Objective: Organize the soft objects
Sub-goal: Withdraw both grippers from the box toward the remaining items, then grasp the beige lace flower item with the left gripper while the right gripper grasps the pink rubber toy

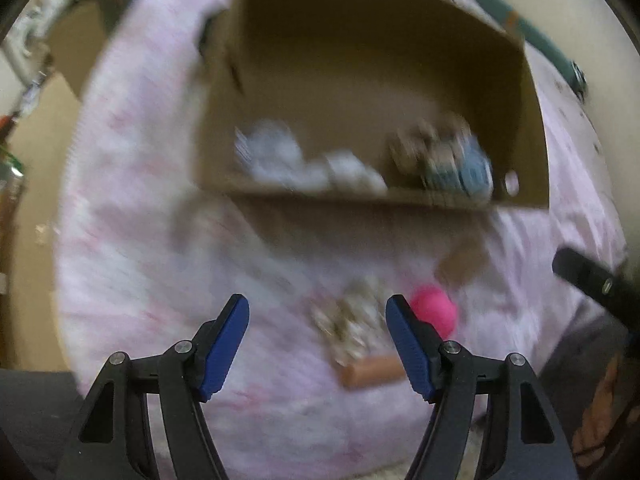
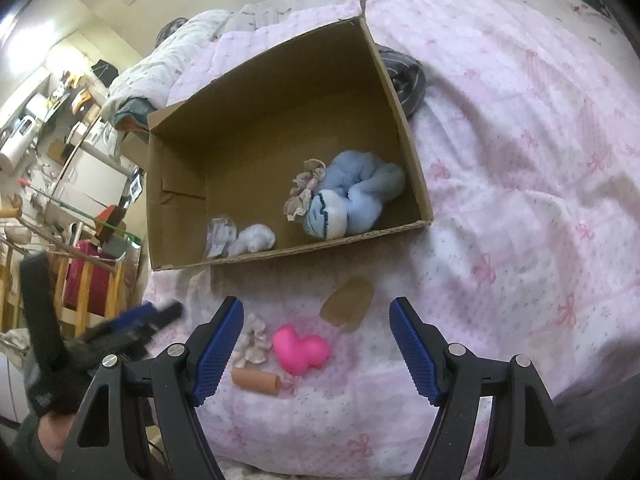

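An open cardboard box (image 2: 408, 136) lies on the pink bedspread and also shows in the blurred left wrist view (image 1: 532, 128). Inside it are a blue plush toy (image 2: 360, 192), a beige frilly scrunchie (image 2: 302, 194) and a white soft item (image 2: 256, 238). In front of the box lie a pink heart-shaped toy (image 2: 300, 350), a beige scrunchie (image 2: 252, 340), a tan roll (image 2: 256, 380) and a tan flat piece (image 2: 348, 302). My right gripper (image 2: 316, 344) is open just above the heart. My left gripper (image 1: 318, 340) is open and empty over the scrunchie (image 1: 352, 320), with the pink toy (image 1: 434, 312) at its right finger.
The pink bedspread (image 2: 520, 160) covers the bed, with a rumpled duvet (image 2: 180, 48) behind the box and a dark striped cloth (image 2: 404, 76) at its right. Shelves, a wooden rack and clutter (image 2: 80, 160) stand off the bed's left edge.
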